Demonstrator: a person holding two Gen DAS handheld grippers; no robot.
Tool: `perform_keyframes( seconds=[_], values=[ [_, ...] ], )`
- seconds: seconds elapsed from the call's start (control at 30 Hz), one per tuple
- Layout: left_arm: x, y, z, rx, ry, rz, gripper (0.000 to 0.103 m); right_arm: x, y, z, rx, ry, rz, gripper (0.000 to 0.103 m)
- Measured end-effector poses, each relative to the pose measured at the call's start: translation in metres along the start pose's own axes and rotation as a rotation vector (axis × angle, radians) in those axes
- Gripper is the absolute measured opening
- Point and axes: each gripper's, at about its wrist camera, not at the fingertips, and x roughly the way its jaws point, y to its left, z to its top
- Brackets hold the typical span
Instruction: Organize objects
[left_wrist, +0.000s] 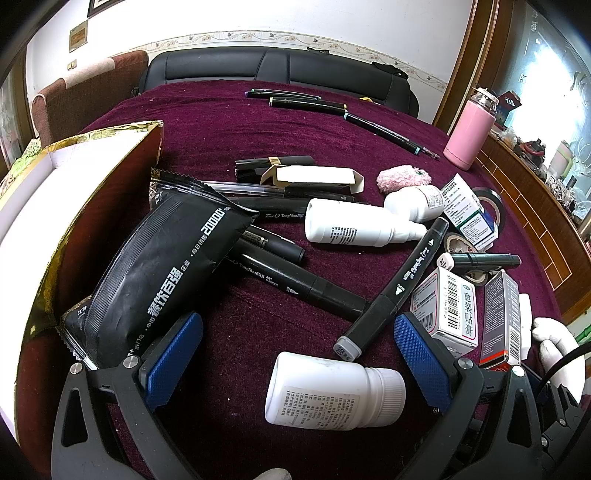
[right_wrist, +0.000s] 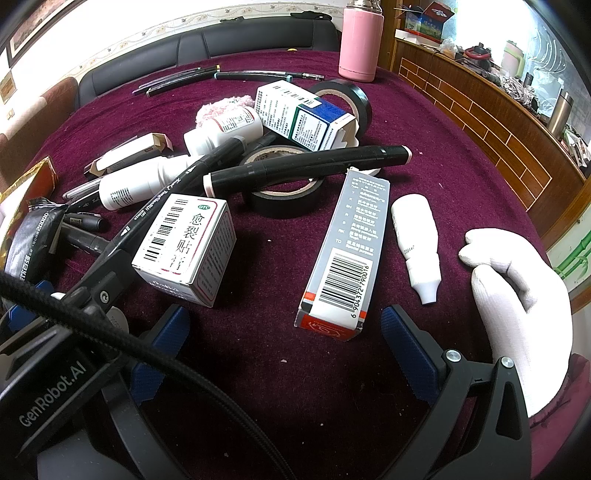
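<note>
- This is a home, most likely a living or dining room, around a table covered in a deep maroon velvety cloth.
- Behind the table's far edge stands a black leather sofa against a white wall with a floral tile border.
- At the table's far left corner sits a brown-and-cream upholstered armchair.
- Framed pictures hang on the wall above.
- Right of the table runs a brown wooden sideboard cluttered with cups and household odds and ends.
- On the table's far right edge stands a pink cylindrical thermos flask.
</note>
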Motion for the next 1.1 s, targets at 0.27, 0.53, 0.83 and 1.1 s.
perform_keyframes(
  seconds=[0.27,0.53,0.83,1.1],
  values=[
    [0.0,0.0,0.0,0.0,0.0,-0.001,0.101,0.0,0.0,0.0,0.0,0.0,0.0,0.103],
    [0.0,0.0001,0.0,0.0,0.0,-0.001,0.101,0.0,0.0,0.0,0.0,0.0,0.0,0.103],
    [-0.0001,0.0003,0.0,-0.002,-0.001,-0.004,0.101,0.0001,0.0,0.0003,0.003,0.0,0.0,0.103],
    [0.0034,-0.007,0.0039,0.003,0.0,0.003,0.101,-0.0009,0.0,-0.0021,-0.003,0.001,0.002,0.103]
  ],
)
